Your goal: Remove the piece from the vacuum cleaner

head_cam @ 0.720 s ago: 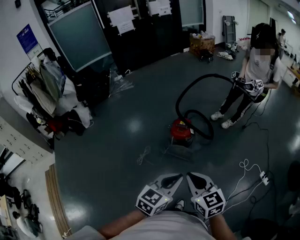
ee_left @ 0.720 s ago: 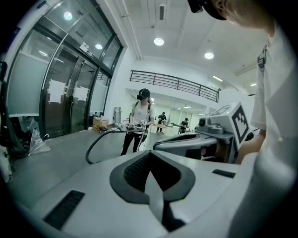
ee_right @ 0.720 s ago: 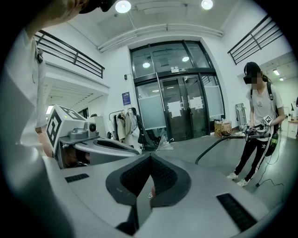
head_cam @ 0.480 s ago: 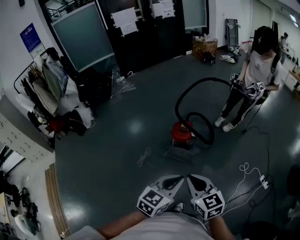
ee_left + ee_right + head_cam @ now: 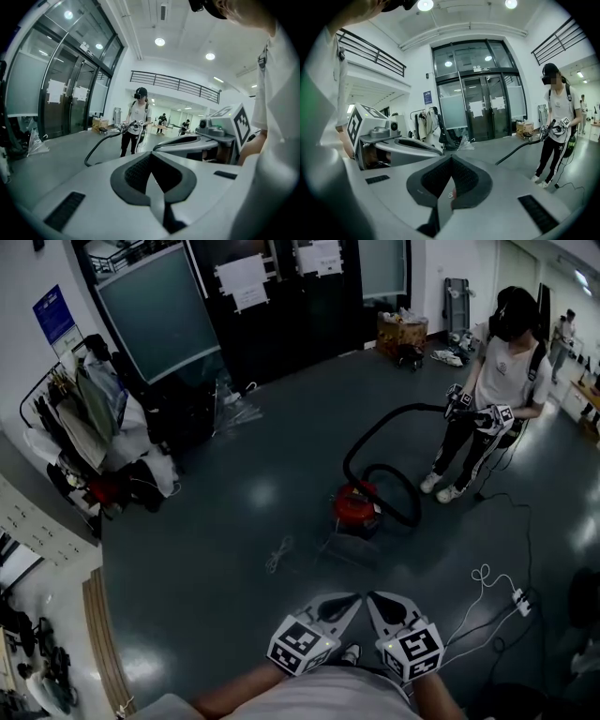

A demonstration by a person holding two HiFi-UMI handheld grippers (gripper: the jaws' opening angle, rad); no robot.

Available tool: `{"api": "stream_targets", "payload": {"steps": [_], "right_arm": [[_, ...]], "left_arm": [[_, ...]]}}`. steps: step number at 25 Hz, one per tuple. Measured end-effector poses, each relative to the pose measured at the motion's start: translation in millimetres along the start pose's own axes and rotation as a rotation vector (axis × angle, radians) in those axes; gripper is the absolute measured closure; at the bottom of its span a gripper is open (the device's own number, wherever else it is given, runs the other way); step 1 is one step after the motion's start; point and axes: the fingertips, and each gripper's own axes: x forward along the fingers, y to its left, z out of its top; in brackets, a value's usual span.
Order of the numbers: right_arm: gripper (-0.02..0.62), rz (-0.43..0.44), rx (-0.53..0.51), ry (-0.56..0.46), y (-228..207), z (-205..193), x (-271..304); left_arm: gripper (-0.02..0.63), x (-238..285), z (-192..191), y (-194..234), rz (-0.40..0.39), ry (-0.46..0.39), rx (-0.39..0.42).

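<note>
Well beyond the vacuum cleaner (image 5: 358, 507), a box (image 5: 399, 335) holds indistinct clutter.

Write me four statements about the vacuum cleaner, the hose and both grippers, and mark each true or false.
1. The red vacuum cleaner stands on the floor, well away from both grippers. True.
2. The left gripper is shut on the black hose. False: it is shut on nothing, held close to the wearer's body, far from the hose.
3. Another person holds the far end of the black hose. True.
4. The right gripper is wide open. False: it is shut, with nothing in it.
</note>
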Motion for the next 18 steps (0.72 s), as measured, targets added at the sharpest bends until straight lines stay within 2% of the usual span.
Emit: {"api": "stream_targets", "payload": {"steps": [4,8,18], "right_arm": [[0.584,0.034,0.041,-0.025,0.2,-1.9,-4.5],[0.584,0.048,0.029,-0.036,-8.7,-5.0,-2.4],[0.584,0.058,0.043,0.010,-32.8,-17.7,26.3]], "left_arm": [[0.600,1.1,-5.1,0.3,0.009,0.001,-0.003],[0.600,7.7,-8.3,10.4,0.039,0.007,0.006],[0.600,10.1,-16.9,50.0,0.115,0.025,-0.045]]}}
